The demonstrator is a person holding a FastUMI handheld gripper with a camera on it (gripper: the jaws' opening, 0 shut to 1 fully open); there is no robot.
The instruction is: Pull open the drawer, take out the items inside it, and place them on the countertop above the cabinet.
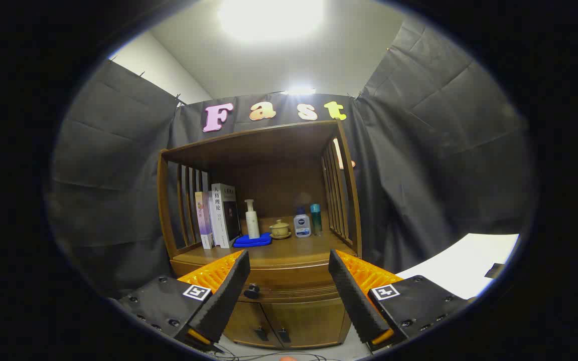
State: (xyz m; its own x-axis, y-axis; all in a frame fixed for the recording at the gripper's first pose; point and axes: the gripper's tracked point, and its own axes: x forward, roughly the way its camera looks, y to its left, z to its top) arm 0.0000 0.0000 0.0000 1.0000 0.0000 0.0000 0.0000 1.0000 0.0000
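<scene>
Drawer is shut, sitting just under the tabletop of the wooden cabinet. Its dark round knob is beside the inner edge of the left finger, left of the midline between the jaws. Contents can't be seen.

Gripper is open wide, holding nothing, short of the drawer front.

Step in hand, as I read it: approach and grab the knob.
- Shift left so the knob sits centred between the fingers, then move straight in.
- Close on the knob only, both pads on it, not the drawer face.
- Pull straight back and level with the drawer, no twist.

Pose: gripper is low, roughly at drawer height, pointing nearly level at the cabinet front, fingers side by side.

Tabletop already carries books, a blue cloth, a pump bottle, a small lidded cup and two bottles; free space is along the front edge.
</scene>
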